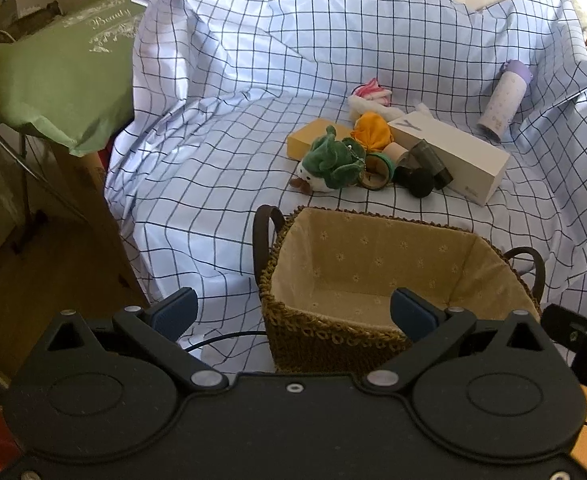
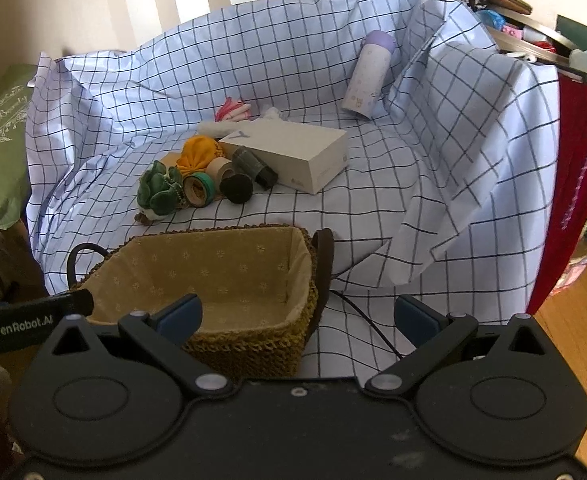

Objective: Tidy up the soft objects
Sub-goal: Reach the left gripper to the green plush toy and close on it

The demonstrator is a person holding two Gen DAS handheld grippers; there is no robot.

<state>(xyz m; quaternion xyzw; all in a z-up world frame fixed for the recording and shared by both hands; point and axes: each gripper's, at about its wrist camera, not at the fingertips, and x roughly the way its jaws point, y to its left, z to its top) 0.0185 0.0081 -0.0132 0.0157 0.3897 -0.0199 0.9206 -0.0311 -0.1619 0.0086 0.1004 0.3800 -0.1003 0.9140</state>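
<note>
A woven basket (image 1: 293,320) (image 2: 253,344) with a beige floral lining stands empty at the near edge of the checked sheet. Beyond it lies a pile: a green plush toy (image 1: 327,160) (image 2: 158,194), an orange soft cloth (image 1: 371,130) (image 2: 197,154), a pink-and-white soft toy (image 1: 371,94) (image 2: 233,112) and a black pom-pom (image 1: 417,184) (image 2: 236,188). My left gripper (image 1: 293,314) is open and empty, low in front of the basket. My right gripper (image 2: 299,316) is open and empty, at the basket's right front corner.
A white box (image 1: 453,156) (image 2: 293,156), a yellow box (image 1: 313,136), tape rolls (image 1: 377,170) (image 2: 199,190), a dark cylinder (image 1: 431,160) (image 2: 253,166) and a lilac bottle (image 1: 501,100) (image 2: 367,76) lie on the checked sheet (image 1: 213,160) (image 2: 373,220). A green cushion (image 1: 53,80) is at left. A black cable (image 2: 365,320) runs by the basket.
</note>
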